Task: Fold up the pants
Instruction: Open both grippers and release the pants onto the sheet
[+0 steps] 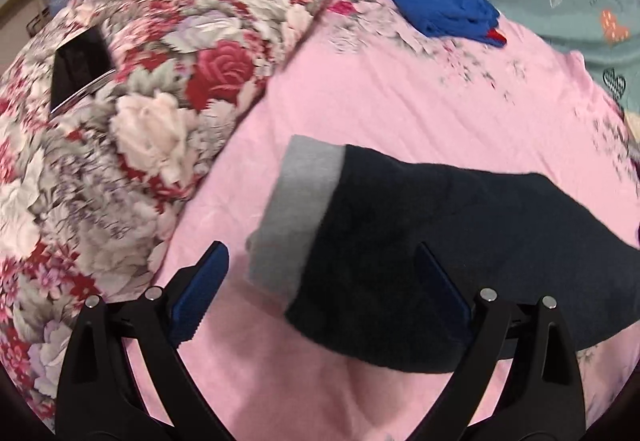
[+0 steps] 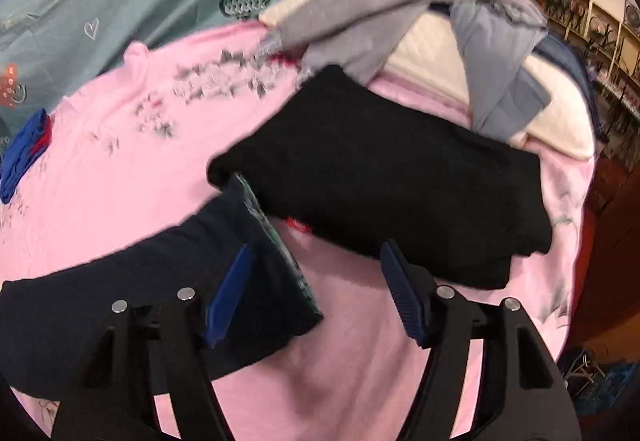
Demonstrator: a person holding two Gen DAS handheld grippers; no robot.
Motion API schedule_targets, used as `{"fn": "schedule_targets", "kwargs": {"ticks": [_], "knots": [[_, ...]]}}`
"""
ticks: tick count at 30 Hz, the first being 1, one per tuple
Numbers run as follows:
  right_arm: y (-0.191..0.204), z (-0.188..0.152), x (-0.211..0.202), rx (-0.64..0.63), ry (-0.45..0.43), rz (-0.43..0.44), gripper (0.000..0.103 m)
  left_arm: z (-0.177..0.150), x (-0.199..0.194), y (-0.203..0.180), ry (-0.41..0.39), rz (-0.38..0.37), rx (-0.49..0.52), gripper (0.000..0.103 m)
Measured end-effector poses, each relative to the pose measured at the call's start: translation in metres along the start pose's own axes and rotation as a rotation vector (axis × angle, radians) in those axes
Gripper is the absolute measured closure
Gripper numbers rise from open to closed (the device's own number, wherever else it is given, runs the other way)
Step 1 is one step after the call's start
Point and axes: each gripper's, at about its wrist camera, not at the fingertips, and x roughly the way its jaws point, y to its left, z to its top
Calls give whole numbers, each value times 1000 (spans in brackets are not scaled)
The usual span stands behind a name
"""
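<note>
A soft pink sheet [image 1: 400, 101] is covering the bed. Your left claw [image 1: 322, 273] and right claw [image 2: 316, 289] are both hanging spread, pinching nothing. The dark folded pants [image 1: 460, 241] with a grey lining cuff are lying flat beneath them, mid-bed.

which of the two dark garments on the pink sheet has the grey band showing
The dark pants lying under the left gripper: a grey band shows at their end. The folded black garment farther back shows only a small red tag.
</note>
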Motion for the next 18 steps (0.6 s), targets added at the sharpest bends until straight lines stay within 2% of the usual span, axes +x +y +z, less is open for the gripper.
{"fn": "schedule_targets", "kwargs": {"ticks": [2, 3, 4, 5, 6, 8, 10, 12, 13, 15, 16, 18], "knots": [[21, -6, 11, -46, 109, 176, 34, 0, 6, 2, 8, 47, 13, 8], [32, -11, 20, -76, 178, 227, 34, 0, 14, 3, 13, 91, 16, 8], [44, -19, 34, -108, 269, 252, 34, -1, 25, 4, 25, 132, 21, 8], [49, -24, 40, -130, 299, 249, 33, -1, 42, 6, 67, 184, 31, 6], [52, -24, 38, -173, 256, 221, 32, -1, 49, 9, 86, 187, 26, 2], [42, -20, 37, -151, 233, 124, 31, 4, 51, 20, 104, 148, -54, 2], [24, -17, 23, -70, 172, 44, 31, 8, 41, 23, 104, 137, -85, 2], [-1, -10, 6, 8, 106, 43, 30, 11, 19, 20, 33, 118, -95, 2], [-11, -10, 3, 38, 98, 15, 24, 11, 9, 17, 7, 99, -98, 2], [-32, -8, -3, 99, 90, -25, 21, 11, -11, 8, -39, 23, -94, 2], [-44, -10, -5, 135, 91, -22, 21, 9, -27, -4, -91, -61, -71, 2], [-61, -21, -3, 198, 120, 7, 21, 5, -42, -23, -134, -178, -4, 2]]}}
